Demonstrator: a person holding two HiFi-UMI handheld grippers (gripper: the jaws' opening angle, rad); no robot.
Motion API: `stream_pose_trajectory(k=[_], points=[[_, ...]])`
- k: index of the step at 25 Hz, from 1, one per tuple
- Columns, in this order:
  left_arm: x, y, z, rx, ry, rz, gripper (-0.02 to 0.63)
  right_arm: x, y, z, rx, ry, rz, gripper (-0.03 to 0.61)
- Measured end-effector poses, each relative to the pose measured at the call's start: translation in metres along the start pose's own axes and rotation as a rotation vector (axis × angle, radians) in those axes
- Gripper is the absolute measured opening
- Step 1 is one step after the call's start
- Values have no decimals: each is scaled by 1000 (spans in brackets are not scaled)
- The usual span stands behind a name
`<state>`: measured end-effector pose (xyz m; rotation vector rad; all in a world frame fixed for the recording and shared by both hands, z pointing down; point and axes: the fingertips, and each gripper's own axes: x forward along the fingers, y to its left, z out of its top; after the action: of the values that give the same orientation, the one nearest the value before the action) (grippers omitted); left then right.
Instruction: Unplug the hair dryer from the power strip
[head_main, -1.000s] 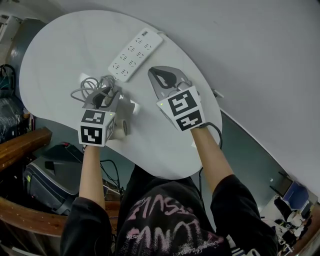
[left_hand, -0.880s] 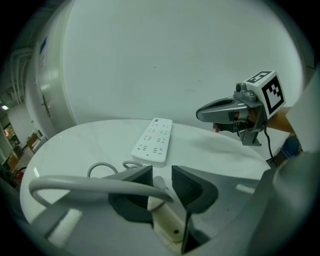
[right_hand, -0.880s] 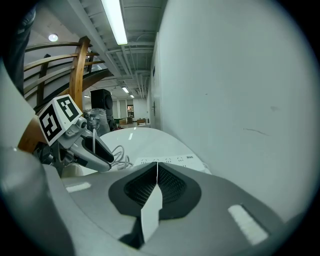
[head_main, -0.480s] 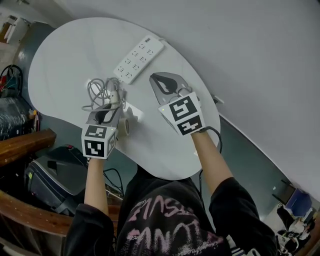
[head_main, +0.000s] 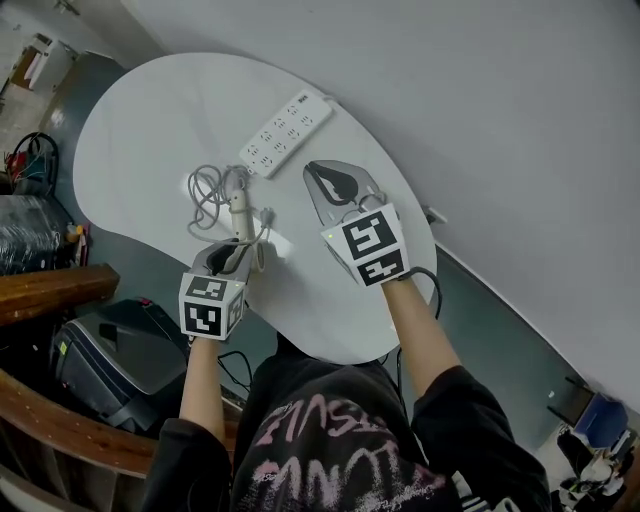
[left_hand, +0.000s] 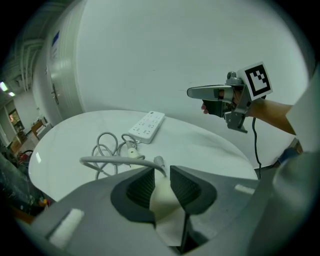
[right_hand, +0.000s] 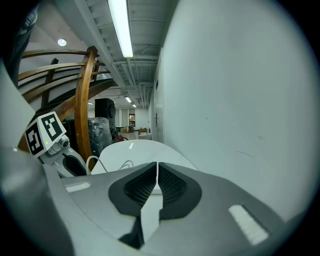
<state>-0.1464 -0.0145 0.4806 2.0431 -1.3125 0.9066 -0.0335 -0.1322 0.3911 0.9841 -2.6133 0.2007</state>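
Observation:
A white power strip (head_main: 286, 132) (left_hand: 146, 126) lies at the far side of the round white table (head_main: 140, 120). Nothing is plugged into it. The grey cable (head_main: 210, 190) (left_hand: 107, 147) lies coiled on the table, its plug (left_hand: 132, 152) loose beside the coil. The cream hair dryer (head_main: 242, 215) (left_hand: 162, 192) lies near the table's front edge. My left gripper (head_main: 234, 256) (left_hand: 161, 172) is shut on its handle. My right gripper (head_main: 340, 185) (left_hand: 210, 92) (right_hand: 157, 170) hovers right of the strip, shut with nothing in it.
The table stands against a plain pale wall (head_main: 480, 120). A dark box (head_main: 100, 350) and a curved wooden rail (head_main: 60, 290) (right_hand: 82, 100) are on the floor to the left. The table edge is just under my left gripper.
My left gripper has drawn back from the cable coil towards the table's front edge. The cable and plug now lie uncovered. The right gripper has hardly moved.

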Motion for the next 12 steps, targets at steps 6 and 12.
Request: stream_pose_trajectory(k=[6,12], points=[[-17,-13,16,10,-81,2,2,-20,6,14,-4,-28,-9,35],[-26,-22,48,35,-165,3,2,-43,-4,35,-14,-76,-51,35]])
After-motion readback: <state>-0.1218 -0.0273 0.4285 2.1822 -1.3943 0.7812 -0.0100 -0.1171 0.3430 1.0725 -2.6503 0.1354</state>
